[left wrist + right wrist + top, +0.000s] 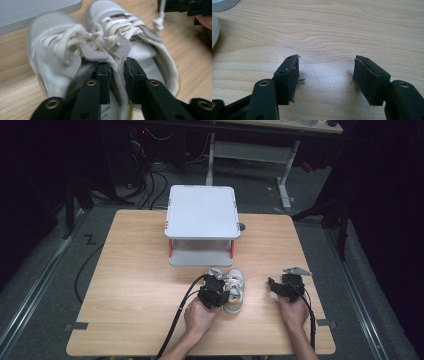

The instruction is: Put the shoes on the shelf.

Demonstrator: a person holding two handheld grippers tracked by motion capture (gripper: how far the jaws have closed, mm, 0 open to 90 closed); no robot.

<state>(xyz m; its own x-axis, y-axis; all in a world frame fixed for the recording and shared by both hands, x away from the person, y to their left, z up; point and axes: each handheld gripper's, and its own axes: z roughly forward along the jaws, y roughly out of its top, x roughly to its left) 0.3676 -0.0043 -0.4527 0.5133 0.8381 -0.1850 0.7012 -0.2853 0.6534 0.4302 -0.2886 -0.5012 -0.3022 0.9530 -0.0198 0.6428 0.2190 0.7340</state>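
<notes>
**Wood table, two little shoes, one pinch**

Wood, pale and stripy, makes the top of the table (135,285). It stands on a grey floor in a dark room. Black cables (150,185) lie on the floor behind it, and the white legs of another desk (285,180) stand farther back. A small white shelf (202,212) with orange posts sits at the far middle of the table.

From the high view, a pair of small white shoes (234,290) sits on the table just in front of the shelf, near the person's side. The left gripper (216,287) is right on them. The right gripper (276,287) rests on the wood to the right of the shoes, a little apart from them.

The left gripper view comes much closer. It shows the laces, a knot, and a yellow edge on one sole. The inner walls of the two shoes (117,67) are pressed together between the black jaws, so this gripper is pinching both shoes at once. The left shoe looks blurry, so its far side is hard to make out. The other gripper peeks in at the top right corner.

The right gripper view shows its own jaws standing wide apart, with bare wood between them. The right gripper (325,75) grips nothing.
</notes>
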